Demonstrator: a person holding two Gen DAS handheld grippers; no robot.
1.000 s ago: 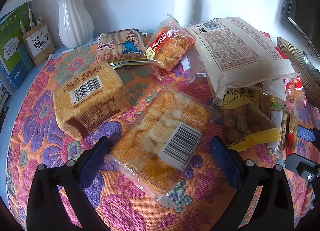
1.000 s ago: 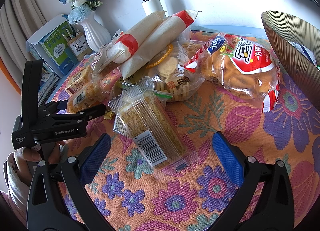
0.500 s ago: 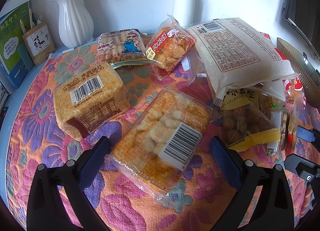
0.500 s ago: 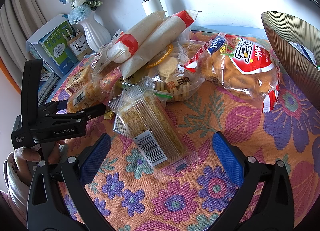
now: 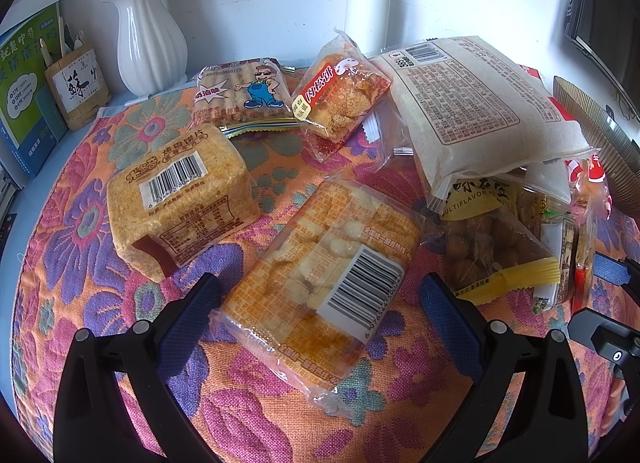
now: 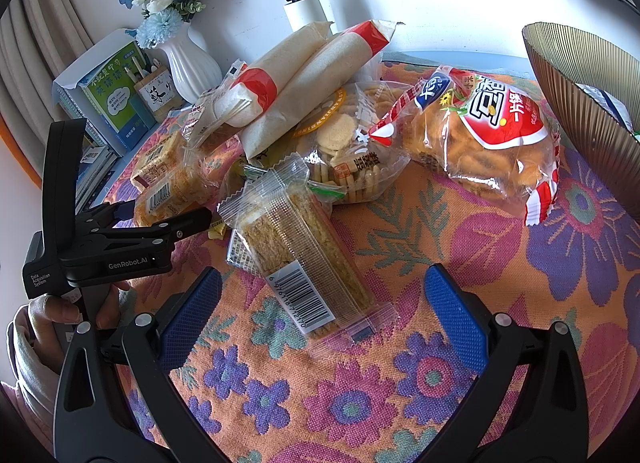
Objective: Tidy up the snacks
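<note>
Many snack packs lie on a flowered cloth. My left gripper [image 5: 320,317] is open, its blue pads on either side of an orange pack of puffed squares [image 5: 320,279] without touching it. A square toast-slice pack [image 5: 180,199] lies to its left. My right gripper [image 6: 320,317] is open around the near end of a long clear pack of crisp bars [image 6: 300,251], pads apart from it. A red chip bag [image 6: 484,139], a round-cracker bag [image 6: 348,147] and two long white rolls [image 6: 312,79] lie beyond.
A ribbed dark bowl [image 6: 588,103] stands at the right. A white vase [image 5: 150,47], a pen holder [image 5: 78,87] and books [image 5: 24,95] stand at the back left, a white post [image 5: 370,7] behind. A nut bag [image 5: 492,239] and a large white pack [image 5: 476,111] lie right of the left gripper.
</note>
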